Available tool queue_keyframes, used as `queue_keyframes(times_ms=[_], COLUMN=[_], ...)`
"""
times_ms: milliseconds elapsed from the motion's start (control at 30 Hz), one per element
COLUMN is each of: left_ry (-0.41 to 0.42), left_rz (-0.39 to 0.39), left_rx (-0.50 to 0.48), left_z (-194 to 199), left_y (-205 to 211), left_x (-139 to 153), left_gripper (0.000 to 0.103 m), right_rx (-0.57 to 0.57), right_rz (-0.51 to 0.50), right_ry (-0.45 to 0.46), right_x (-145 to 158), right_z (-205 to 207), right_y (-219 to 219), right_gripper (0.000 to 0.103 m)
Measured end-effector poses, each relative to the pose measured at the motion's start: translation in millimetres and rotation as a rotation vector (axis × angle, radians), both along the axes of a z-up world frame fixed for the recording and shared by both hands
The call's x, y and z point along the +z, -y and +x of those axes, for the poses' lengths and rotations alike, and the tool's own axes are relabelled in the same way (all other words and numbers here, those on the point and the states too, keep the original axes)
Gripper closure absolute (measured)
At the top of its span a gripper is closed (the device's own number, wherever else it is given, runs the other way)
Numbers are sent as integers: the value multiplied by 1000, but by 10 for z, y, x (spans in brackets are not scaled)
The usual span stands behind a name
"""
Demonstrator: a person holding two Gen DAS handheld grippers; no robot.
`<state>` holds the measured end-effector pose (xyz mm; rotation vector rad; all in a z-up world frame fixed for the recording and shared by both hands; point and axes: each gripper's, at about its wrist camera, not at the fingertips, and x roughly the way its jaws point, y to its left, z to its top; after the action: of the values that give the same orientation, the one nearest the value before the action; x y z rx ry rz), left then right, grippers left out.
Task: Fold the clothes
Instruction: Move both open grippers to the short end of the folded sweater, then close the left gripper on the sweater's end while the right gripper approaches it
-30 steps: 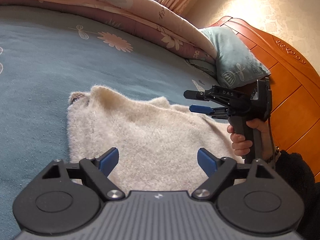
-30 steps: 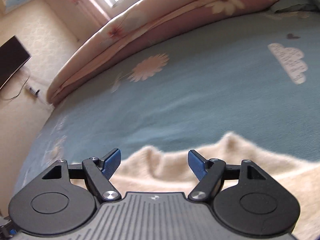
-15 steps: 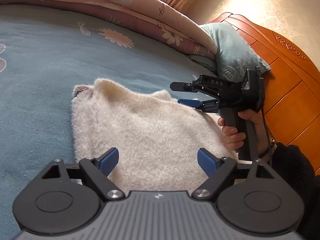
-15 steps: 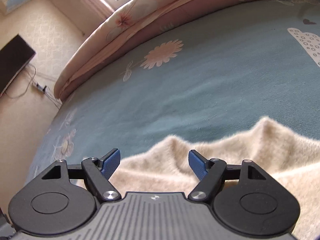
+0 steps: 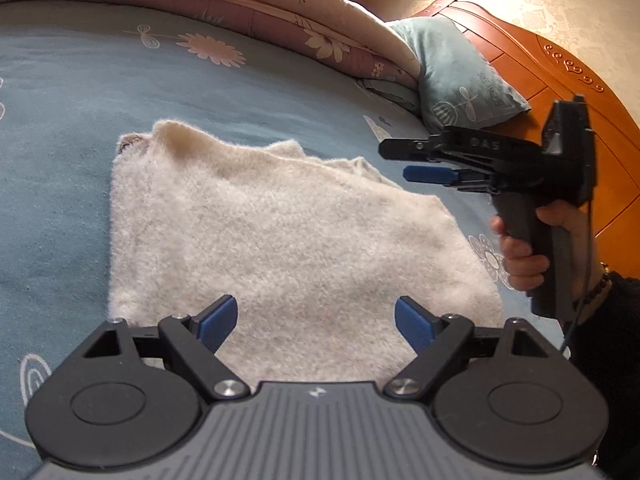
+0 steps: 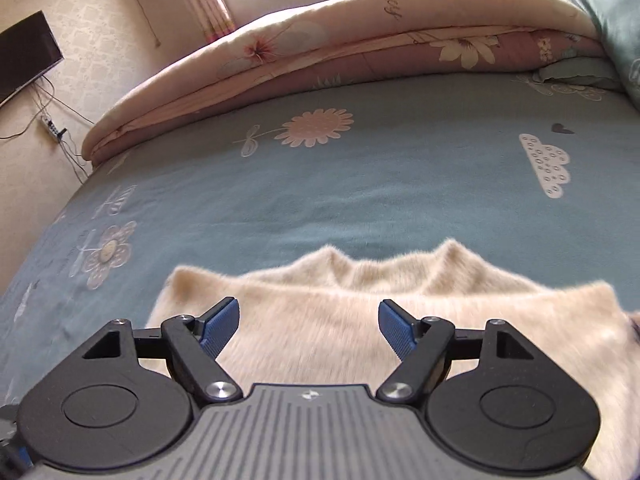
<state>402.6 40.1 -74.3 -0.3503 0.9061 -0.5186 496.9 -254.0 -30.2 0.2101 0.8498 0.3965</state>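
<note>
A fluffy cream sweater [image 5: 280,240] lies folded into a rough rectangle on the blue bed sheet [image 5: 60,120]. My left gripper [image 5: 316,320] hovers open over its near edge, holding nothing. In the left wrist view the right gripper [image 5: 404,160] hangs in a hand [image 5: 520,256] above the sweater's right side, seen side-on with its blue pads free of cloth. From the right wrist view, the right gripper [image 6: 309,324] is open above the sweater [image 6: 360,320], whose layered edges show just beyond the fingertips.
A rolled floral quilt [image 6: 320,56] runs along the far side of the bed. A teal pillow [image 5: 456,76] leans on the orange wooden headboard [image 5: 560,80]. A dark screen [image 6: 24,56] and cables hang on the wall past the bed's edge. Blue sheet [image 6: 360,176] stretches beyond the sweater.
Both grippers have risen and pulled back from the sweater. The right gripper has swung to the right, off the cloth, and more of the bed and quilt shows in its view.
</note>
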Motion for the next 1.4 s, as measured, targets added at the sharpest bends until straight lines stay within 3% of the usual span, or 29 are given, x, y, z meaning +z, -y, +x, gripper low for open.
queue_keyframes(times_ms=[200,433,633,867,1033,1100,1233,1400], left_ry=[-26,-90,-110,-113,-17,-17,-88,-152], left_rz=[22,17,20,49,2,-46,-164,-310], left_rx=[-11,30,52,98,166,195,266,266], left_z=[-113,-143,-191,-355,-378,-216,192,539], left_y=[349,414,403,10,-485,-685,-977,-1146], left_x=[-86,-220,-256,-208,-20,-45,-349,-743], left_gripper=[17,17,17,17,17,17,17,17], right_rx=[-46,-89,-82,-137,-175,-200,-254,-326], right_rz=[-160,-180,-150,-64,65,119,197,210], right_ry=[9,-26,-31,-92,-88,-71,-53,-63], right_x=[161,100,46,-225,-350,-394,-507,-625], right_z=[-675,-1094,-1200,-1361,-1729,-1912,-2239,-2470], right_y=[187,411,455,774,1057,1112,1153,1242], right_gripper=[18,18,18,18,17,16,16,16])
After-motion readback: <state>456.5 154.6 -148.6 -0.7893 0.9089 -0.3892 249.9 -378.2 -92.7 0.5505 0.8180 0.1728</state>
